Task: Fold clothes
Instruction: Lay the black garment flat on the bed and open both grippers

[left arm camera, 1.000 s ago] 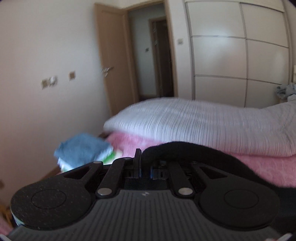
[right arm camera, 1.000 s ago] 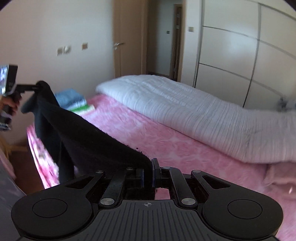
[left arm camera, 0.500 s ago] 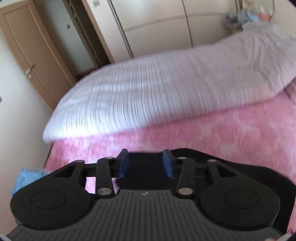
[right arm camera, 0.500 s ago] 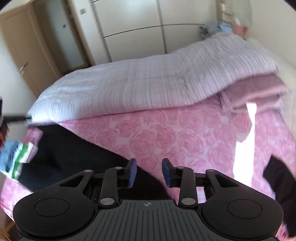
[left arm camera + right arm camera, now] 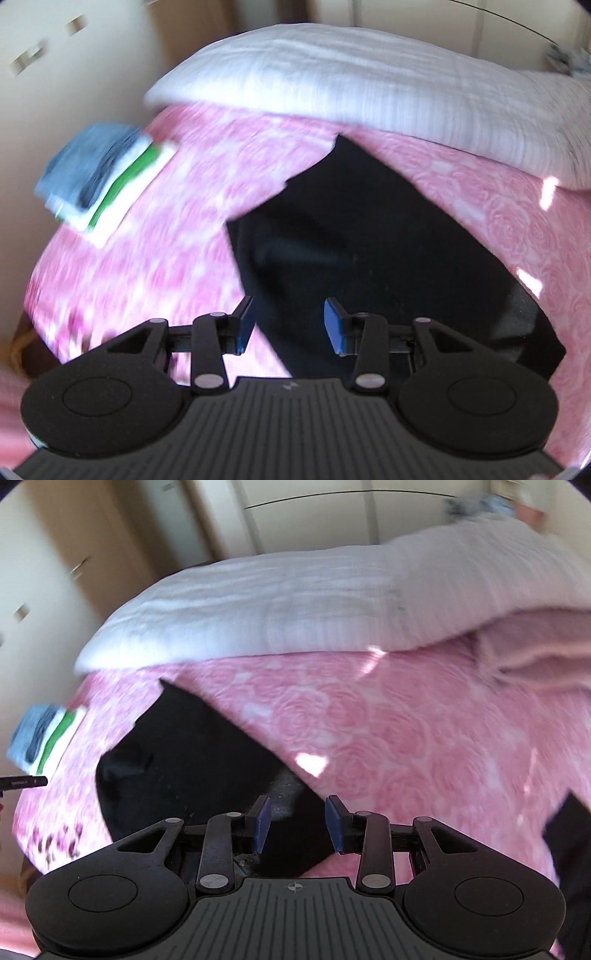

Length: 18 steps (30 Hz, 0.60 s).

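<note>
A black garment lies spread flat on the pink rose-patterned bedspread. My left gripper hovers over its near left edge, open, with the blue pads apart and nothing pinched between them. In the right wrist view the same black garment stretches away to the left. My right gripper stands open above its near corner, pads clear of the cloth. The tip of the left gripper shows at that view's left edge.
A folded stack of blue, white and green clothes sits at the bed's far left corner. A white duvet lies along the back, a folded pink blanket at the right. Another dark garment lies at the right edge.
Both grippers were shut on the raised black garment; they have opened and let it go. It now lies flat on the bed. Both views have tipped down toward the bedspread.
</note>
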{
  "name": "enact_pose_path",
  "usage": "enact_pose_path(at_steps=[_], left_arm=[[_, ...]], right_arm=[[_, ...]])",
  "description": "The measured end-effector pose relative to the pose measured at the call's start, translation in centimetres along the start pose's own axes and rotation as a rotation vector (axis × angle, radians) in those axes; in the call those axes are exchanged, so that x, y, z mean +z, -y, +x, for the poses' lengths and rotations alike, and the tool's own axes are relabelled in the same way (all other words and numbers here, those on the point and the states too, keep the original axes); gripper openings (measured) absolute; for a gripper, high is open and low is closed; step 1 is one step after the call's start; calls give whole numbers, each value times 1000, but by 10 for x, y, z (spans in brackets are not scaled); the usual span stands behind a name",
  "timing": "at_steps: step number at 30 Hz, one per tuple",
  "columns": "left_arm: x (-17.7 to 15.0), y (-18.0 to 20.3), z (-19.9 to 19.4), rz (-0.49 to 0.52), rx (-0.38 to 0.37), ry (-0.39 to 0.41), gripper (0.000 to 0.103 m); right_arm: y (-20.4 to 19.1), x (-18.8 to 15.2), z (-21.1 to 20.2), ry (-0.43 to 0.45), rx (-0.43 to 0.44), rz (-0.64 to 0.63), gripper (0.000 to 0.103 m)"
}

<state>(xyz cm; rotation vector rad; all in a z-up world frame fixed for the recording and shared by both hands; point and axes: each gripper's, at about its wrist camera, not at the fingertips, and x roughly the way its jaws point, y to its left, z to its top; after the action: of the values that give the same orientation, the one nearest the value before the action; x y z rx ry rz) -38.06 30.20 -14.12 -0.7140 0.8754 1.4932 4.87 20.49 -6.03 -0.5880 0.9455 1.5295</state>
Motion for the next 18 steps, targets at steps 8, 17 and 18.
enact_pose_path(at_steps=[8, 17, 18], left_arm=[[-126, 42, -76, -237, 55, -71, 37], [-248, 106, -93, -476, -57, -207, 41], [-255, 113, -90, -491, -61, -213, 42]], right_arm=[[38, -8, 12, -90, 141, -216, 37], [63, -48, 62, -291, 166, -326, 37], [64, -51, 69, -310, 173, -324, 37]])
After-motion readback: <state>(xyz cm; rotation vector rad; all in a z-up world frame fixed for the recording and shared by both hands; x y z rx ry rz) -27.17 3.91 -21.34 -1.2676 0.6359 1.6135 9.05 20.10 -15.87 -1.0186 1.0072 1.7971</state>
